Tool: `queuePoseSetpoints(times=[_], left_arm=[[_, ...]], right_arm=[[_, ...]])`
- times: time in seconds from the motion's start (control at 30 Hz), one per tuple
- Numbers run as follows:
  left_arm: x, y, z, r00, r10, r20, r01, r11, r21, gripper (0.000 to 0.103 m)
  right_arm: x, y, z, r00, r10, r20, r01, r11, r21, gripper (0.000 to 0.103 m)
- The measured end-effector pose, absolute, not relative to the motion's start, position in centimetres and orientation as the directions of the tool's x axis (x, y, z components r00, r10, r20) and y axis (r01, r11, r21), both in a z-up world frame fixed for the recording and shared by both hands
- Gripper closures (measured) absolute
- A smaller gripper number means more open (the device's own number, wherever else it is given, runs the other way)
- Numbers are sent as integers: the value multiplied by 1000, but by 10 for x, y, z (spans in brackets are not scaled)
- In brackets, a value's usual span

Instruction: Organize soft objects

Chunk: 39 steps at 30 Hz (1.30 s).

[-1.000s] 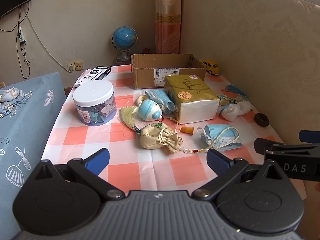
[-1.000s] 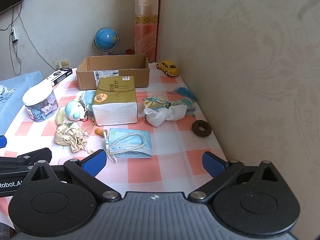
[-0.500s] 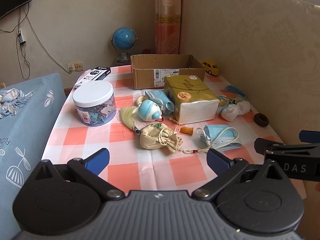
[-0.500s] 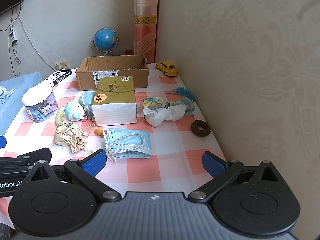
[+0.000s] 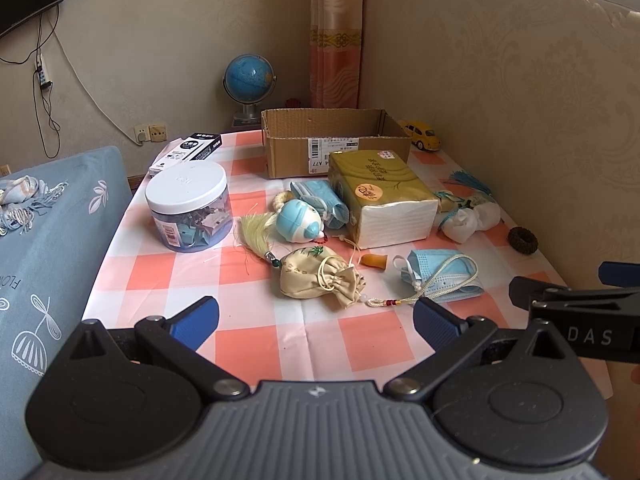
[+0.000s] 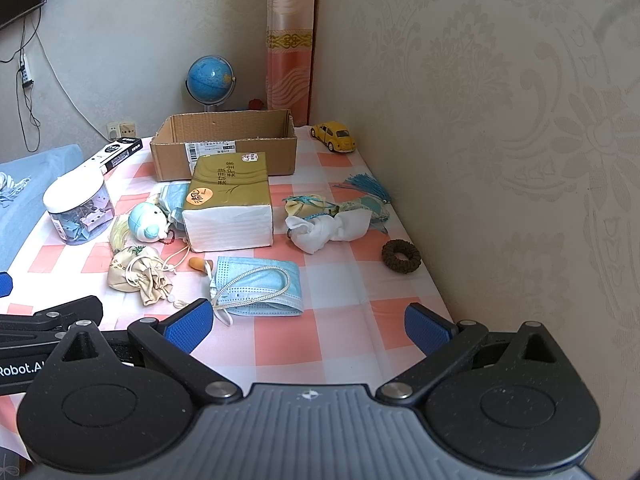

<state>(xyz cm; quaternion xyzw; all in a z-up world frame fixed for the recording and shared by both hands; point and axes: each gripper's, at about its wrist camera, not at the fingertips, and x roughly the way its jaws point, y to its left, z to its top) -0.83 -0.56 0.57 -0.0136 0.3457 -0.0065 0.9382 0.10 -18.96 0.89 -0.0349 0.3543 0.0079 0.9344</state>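
Change since earlier frames: right gripper is creeping slightly forward; objects are lying unmoved. Both grippers' fingers are hanging released, empty. Pale-blue pleated face mask is lying at 12 o'clock, near. Risk: its white ear loops are snagging the beige drawstring pouch's cord.

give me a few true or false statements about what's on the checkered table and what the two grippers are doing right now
1. The cardboard box stands at the far end of the table. True.
2. The right gripper is shut on the blue face mask. False: it is open and holds nothing; the mask lies on the cloth.
3. The jar has its white lid on. True.
4. The yellow toy car sits inside the box. False: it stands on the table beside the box, near the wall.
5. The left gripper holds the beige drawstring pouch. False: it is open; the pouch lies on the table.
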Motion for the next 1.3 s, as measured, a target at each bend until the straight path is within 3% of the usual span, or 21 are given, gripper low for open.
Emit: queuePoseSetpoints(times=[0.7,1.3], left_arm=[[5,-1,-5,768,-88,-635,63,996,-62,1],[30,-11,-20,758,-147,-635,206,978,19,1]], right_arm=[[11,-190,2,766,22,-643,-77,995,-57,0],[33,-195,-20,756,78,-650,-156,986,-63,0]])
